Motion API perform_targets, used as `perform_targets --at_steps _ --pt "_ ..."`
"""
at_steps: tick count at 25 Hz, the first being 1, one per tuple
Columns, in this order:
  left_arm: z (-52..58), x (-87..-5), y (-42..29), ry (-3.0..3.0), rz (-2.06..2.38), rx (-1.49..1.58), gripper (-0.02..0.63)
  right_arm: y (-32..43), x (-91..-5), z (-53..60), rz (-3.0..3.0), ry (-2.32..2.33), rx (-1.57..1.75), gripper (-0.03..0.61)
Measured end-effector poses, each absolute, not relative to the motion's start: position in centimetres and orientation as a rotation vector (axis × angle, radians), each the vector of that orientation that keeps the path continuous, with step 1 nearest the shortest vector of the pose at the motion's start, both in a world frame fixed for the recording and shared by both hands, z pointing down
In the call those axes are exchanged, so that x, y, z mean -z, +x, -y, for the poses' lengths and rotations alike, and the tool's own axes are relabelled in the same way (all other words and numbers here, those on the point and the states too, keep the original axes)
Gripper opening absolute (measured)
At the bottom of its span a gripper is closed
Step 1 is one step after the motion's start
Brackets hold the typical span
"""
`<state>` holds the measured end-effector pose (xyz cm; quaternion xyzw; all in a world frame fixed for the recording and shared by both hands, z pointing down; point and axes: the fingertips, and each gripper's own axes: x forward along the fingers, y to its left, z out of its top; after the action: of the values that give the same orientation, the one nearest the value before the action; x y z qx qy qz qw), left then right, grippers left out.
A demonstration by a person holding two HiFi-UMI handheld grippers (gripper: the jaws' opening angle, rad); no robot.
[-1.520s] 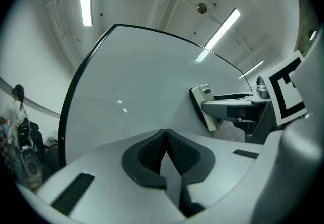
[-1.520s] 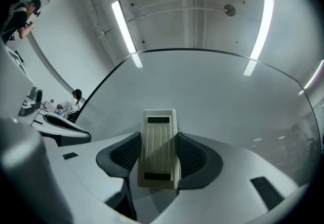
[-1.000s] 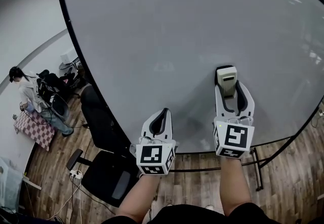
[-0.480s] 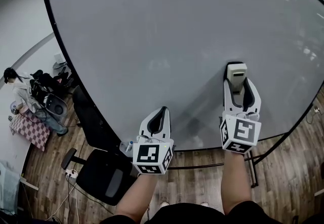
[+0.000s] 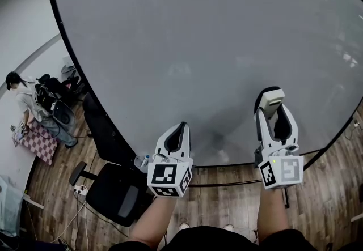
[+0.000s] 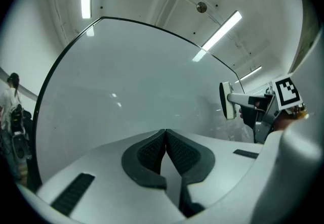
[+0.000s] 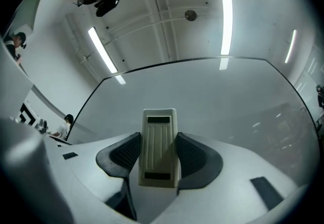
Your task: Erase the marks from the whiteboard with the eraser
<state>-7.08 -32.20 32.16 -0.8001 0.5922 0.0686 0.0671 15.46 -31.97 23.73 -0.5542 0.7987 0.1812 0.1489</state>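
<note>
Jaws of the right gripper (image 5: 272,108) hold the eraser (image 5: 272,96) low on the right of the whiteboard (image 5: 198,46) in the head view. Left gripper view: the left gripper (image 6: 165,134) has its jaws together, empty. Right gripper view: jaws clamped on the eraser's sides.

The whiteboard (image 5: 198,46) runs past the head view's top edge

the wooden floor (image 5: 227,201) bears a black office chair (image 5: 116,196) down-left of the left gripper (image 5: 182,128), with loose cables (image 5: 71,226) beside it.
</note>
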Motion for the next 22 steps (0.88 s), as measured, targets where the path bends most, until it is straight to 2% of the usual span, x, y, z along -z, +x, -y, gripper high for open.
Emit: perform_targets --at_steps 6,13,22 --pt "31.0 -35.4 -7.1 -2.519 -1.787 -0.226 0.018 13.6 -27.9 29.6 -2.378 -1.600 -0.636 0.250" --pt "27.9 -39.2 -6.6 -2.556 -1.673 -0.132 0.018 14.0 -33.1 28.4 -2.464 -1.690 -0.605 0.247" --pt "28.7 -41.1 -7.3 -2.552 -1.707 -0.070 0.018 14.4 -34.7 29.3 -2.455 -1.775 -0.564 0.245"
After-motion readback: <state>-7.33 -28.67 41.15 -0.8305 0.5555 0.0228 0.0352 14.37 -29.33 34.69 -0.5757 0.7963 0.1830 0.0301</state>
